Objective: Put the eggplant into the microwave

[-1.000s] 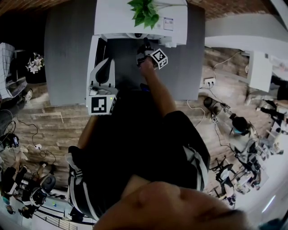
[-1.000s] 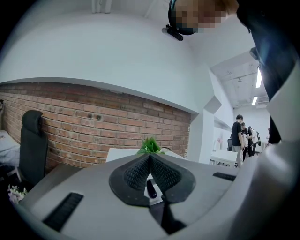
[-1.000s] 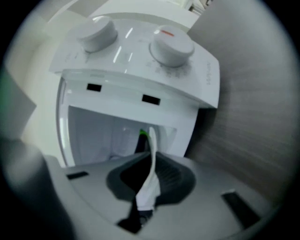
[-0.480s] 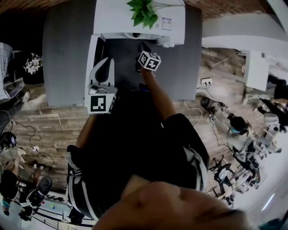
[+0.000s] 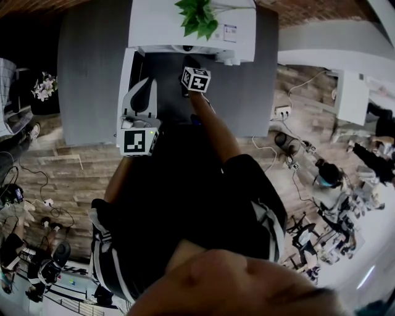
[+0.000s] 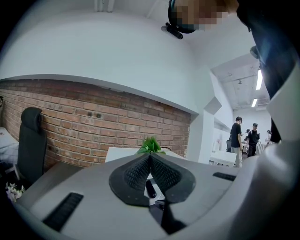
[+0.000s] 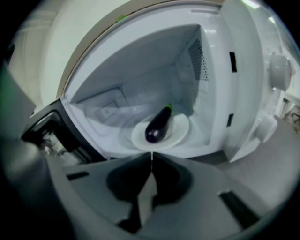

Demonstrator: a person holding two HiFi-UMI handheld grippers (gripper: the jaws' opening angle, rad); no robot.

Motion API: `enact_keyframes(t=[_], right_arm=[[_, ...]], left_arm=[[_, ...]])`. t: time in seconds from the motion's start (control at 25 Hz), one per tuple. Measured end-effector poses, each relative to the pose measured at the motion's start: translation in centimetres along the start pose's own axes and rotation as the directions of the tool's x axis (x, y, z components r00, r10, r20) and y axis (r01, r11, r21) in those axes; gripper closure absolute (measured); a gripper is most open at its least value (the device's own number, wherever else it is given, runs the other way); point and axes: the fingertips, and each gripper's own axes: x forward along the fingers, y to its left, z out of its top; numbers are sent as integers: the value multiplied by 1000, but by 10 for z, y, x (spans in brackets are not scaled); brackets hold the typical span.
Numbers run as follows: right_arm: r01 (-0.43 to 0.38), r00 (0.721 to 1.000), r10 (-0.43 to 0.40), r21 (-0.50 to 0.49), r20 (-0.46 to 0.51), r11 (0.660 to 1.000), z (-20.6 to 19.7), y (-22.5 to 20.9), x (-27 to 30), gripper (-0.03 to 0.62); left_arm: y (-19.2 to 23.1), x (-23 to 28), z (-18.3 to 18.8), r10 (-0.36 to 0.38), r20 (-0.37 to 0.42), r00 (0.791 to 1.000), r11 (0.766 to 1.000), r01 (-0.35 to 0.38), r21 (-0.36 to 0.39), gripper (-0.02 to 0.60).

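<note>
The dark purple eggplant (image 7: 158,124) lies on the white round plate (image 7: 180,132) inside the open white microwave (image 7: 140,70). My right gripper (image 7: 151,154) is shut and empty, just outside the microwave's opening, pointing at the eggplant. In the head view it (image 5: 187,65) sits in front of the microwave (image 5: 160,24) on the grey table (image 5: 92,74). The microwave door (image 5: 128,74) stands swung open to the left. My left gripper (image 6: 150,157) is shut and empty, held back near the table's front edge beside the door, shown in the head view by its marker cube (image 5: 137,141).
A green plant (image 5: 199,15) stands on top of the microwave. The control panel with knobs (image 7: 276,75) is right of the cavity. A brick wall (image 6: 93,131) runs behind. People stand far off at the right (image 6: 246,136). Cables and equipment lie on the wooden floor (image 5: 296,154).
My right gripper has moved left and a little further toward the microwave opening. The left gripper has stayed in place.
</note>
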Motion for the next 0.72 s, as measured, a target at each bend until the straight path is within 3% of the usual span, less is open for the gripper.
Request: enact_keyframes(t=[0.72], right_arm=[[13,1000,-14,62,1,998,14,-8,22,559]], left_arm=[[4,7,-7,7,-26,1000,1000,-7,-11,546]])
